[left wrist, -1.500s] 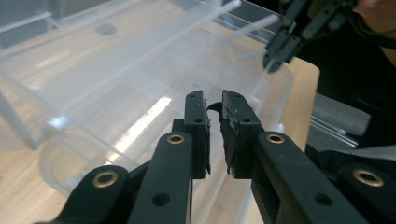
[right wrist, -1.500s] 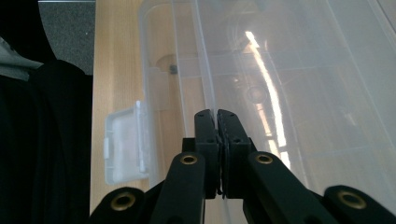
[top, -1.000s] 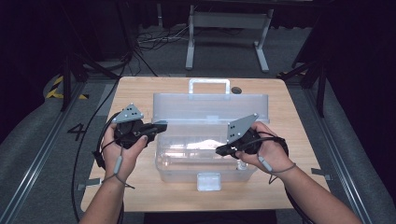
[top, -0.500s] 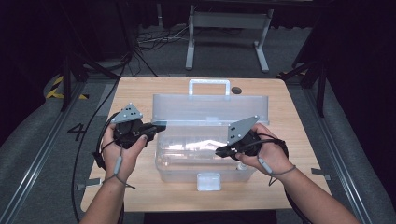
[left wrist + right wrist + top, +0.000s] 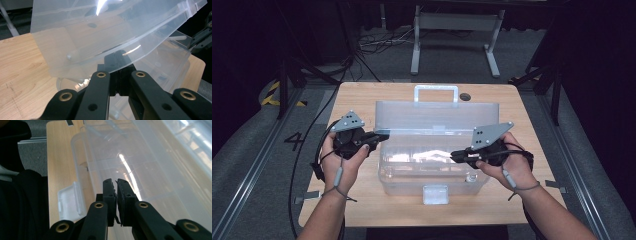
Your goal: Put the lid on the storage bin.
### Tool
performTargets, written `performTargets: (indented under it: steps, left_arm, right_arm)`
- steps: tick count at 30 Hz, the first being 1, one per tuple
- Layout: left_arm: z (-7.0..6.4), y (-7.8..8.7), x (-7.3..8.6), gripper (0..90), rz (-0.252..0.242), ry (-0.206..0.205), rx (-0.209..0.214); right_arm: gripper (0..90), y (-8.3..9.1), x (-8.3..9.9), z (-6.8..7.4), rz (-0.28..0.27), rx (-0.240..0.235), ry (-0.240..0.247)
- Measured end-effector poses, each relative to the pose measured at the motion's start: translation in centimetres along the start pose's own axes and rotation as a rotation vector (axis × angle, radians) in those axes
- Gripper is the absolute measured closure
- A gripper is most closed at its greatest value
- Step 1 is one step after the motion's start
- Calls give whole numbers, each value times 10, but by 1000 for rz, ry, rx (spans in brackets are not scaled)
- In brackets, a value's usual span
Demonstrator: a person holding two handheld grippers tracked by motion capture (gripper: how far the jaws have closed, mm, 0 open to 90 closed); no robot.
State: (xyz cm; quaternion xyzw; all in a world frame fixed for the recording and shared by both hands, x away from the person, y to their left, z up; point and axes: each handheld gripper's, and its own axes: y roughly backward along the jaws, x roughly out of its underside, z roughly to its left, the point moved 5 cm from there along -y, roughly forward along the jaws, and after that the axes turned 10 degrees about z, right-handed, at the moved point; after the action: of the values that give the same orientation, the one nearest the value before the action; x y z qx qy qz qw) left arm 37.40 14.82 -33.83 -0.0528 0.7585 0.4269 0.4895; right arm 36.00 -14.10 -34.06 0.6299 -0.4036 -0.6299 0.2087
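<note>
Box, clear plastic, sits mid-surface with its lid raised toward the far side. Left gripper is clamped on the lid's left edge; right gripper has jaws together, just inside the box's right end.

Wooden table: light grain, rounded corners, centre of the high view frame. Small dark round spot on its top, upper centre of the frame, near the far edge. Grey metal stand with 2 splayed legs, top centre, on grey carpet. Tangle of dark cables to its left, upper left of centre. Yellow-and-black striped tape on the floor at left. Painted numeral 4 just beside the table, left edge. Metal floor rails run diagonally at lower left and lower right.
</note>
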Motion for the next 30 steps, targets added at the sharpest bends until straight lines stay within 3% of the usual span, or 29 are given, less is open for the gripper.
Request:
performTargets:
  steps: [7,20,30]
  left_arm:
    - [0,0,0,888,0,0,2]
    - [0,0,0,887,4,-1,3]
    - [0,0,0,893,14,-3,-1]
  right_arm:
    - [900,13,8,-5,-73,24,-57]
    - [900,35,31,-16,-151,77,-168]
    - [900,49,61,-32,-212,137,-292]
